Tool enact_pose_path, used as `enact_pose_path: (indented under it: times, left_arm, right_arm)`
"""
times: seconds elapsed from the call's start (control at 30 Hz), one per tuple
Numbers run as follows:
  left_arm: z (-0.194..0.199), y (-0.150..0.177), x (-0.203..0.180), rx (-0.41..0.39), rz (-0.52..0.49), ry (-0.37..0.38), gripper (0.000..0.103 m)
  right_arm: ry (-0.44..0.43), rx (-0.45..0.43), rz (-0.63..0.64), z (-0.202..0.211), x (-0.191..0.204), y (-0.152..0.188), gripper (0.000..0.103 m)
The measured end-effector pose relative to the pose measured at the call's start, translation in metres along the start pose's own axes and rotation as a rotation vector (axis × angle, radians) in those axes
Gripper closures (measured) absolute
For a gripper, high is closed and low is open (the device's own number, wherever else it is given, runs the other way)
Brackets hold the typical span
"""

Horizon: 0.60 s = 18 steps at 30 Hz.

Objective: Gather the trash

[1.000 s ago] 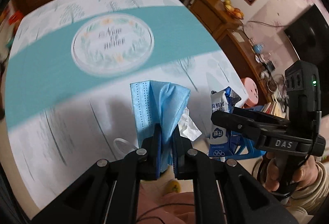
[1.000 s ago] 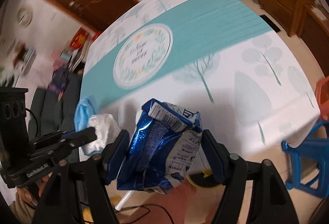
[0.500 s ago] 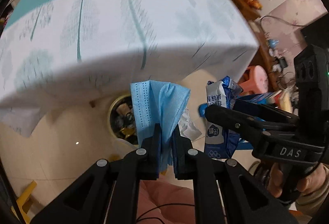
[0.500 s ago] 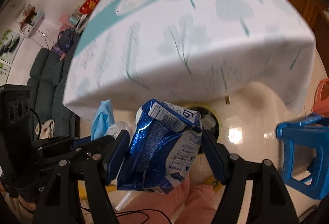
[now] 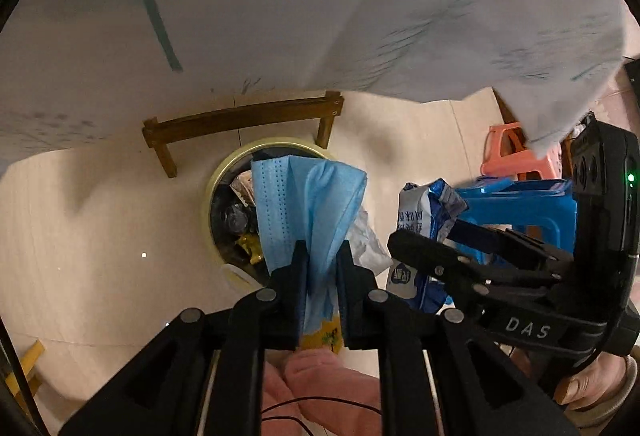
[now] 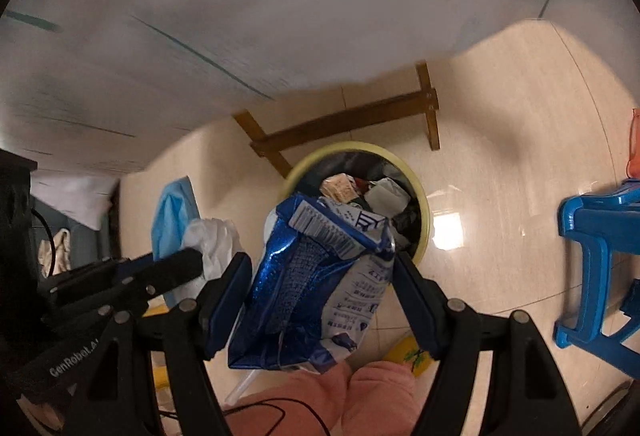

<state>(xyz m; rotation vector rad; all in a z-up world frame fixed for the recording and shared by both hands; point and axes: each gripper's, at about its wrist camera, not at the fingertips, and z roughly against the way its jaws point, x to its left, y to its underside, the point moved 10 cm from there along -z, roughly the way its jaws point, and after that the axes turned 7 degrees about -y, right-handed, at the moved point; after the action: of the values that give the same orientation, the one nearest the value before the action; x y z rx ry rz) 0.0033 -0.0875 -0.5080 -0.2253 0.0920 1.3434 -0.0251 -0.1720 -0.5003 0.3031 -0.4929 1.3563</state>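
Note:
My left gripper [image 5: 322, 252] points down over a yellow-rimmed trash bin [image 5: 212, 203] on the floor. Its jaws are opening, with a blue face mask [image 5: 304, 203] still pinched between the pads and a crumpled white tissue [image 5: 366, 240] beside it. To its right, my right gripper [image 6: 320, 262] is shut on a crumpled blue and white snack bag [image 6: 316, 284], which hangs just in front of the bin's rim [image 6: 424, 211]. The bin holds several pieces of rubbish. The right wrist view also shows the left gripper [image 6: 188, 264] with the mask [image 6: 172, 215] at the left.
The tablecloth's overhang [image 5: 320, 15] hangs above the bin, with a wooden table brace [image 5: 240, 119] behind it. A blue plastic stool [image 6: 592, 236] and a pink stool [image 5: 508, 151] stand to the right. The person's pink-clad legs [image 6: 360, 388] are below the grippers.
Both grippers have dropped from above the tabletop to below its edge, carrying mask and bag, and now hang over the floor bin. The left jaws have parted slightly.

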Motion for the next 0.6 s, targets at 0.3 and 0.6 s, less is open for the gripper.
enact_pose_path:
  times: [0.3,0.6]
  left_arm:
    - [-0.083,-0.001,0.036,0.006,0.003,-0.035,0.050]
    - [-0.095,-0.004,0.049,-0.025,0.004,-0.070,0.029]
  right_arm:
    - [0.055,0.005,0.014,-0.079,-0.033,-0.012,0.030]
    - [0.066,-0.052,0.019,-0.087,-0.037,-0.021,0.028]
